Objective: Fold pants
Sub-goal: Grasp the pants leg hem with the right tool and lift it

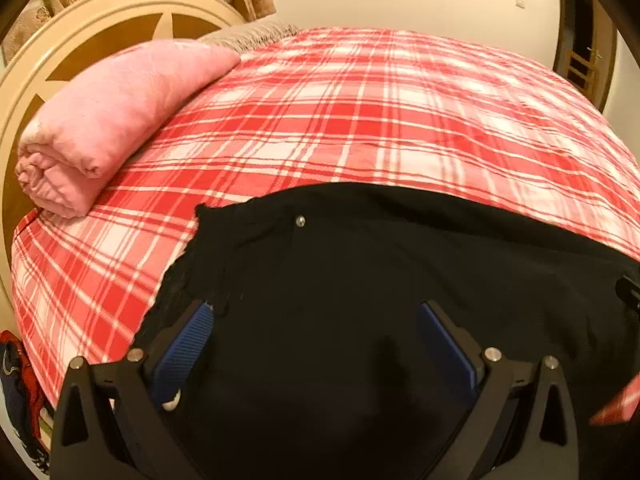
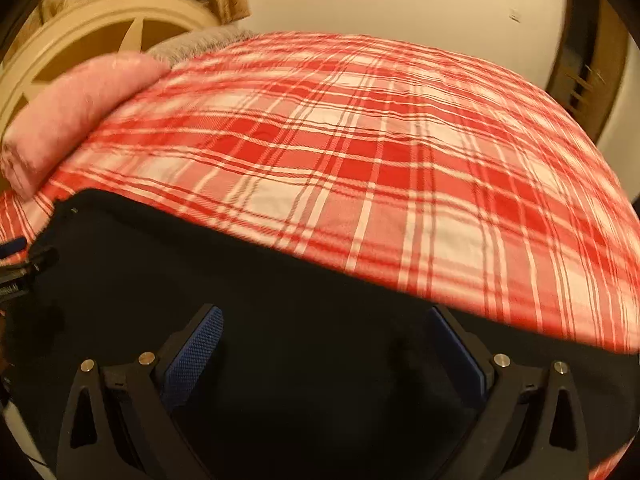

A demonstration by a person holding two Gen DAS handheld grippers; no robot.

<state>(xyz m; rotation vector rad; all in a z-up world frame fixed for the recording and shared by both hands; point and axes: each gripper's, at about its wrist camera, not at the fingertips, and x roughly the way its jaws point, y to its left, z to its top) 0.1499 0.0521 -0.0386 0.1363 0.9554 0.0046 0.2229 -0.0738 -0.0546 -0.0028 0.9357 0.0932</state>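
Black pants [image 1: 360,272] lie flat on the near part of a bed with a red and white plaid cover [image 1: 360,112]. A small metal rivet [image 1: 300,221] shows near their waist corner at the left. My left gripper [image 1: 316,320] is open, its blue pads [image 1: 188,344] spread wide just above the black cloth. In the right wrist view the pants [image 2: 240,280] fill the lower half over the plaid cover [image 2: 380,152]. My right gripper [image 2: 324,328] is open above them, with nothing between its pads [image 2: 196,348]. The left gripper's edge [image 2: 20,268] shows at the far left.
A rolled pink blanket [image 1: 116,116] lies at the bed's left side against a round cream headboard [image 1: 80,28]. A grey fringed throw [image 1: 248,36] sits behind it. Clothes [image 1: 16,376] hang off the left edge. A wall and a wooden door [image 1: 584,52] stand beyond.
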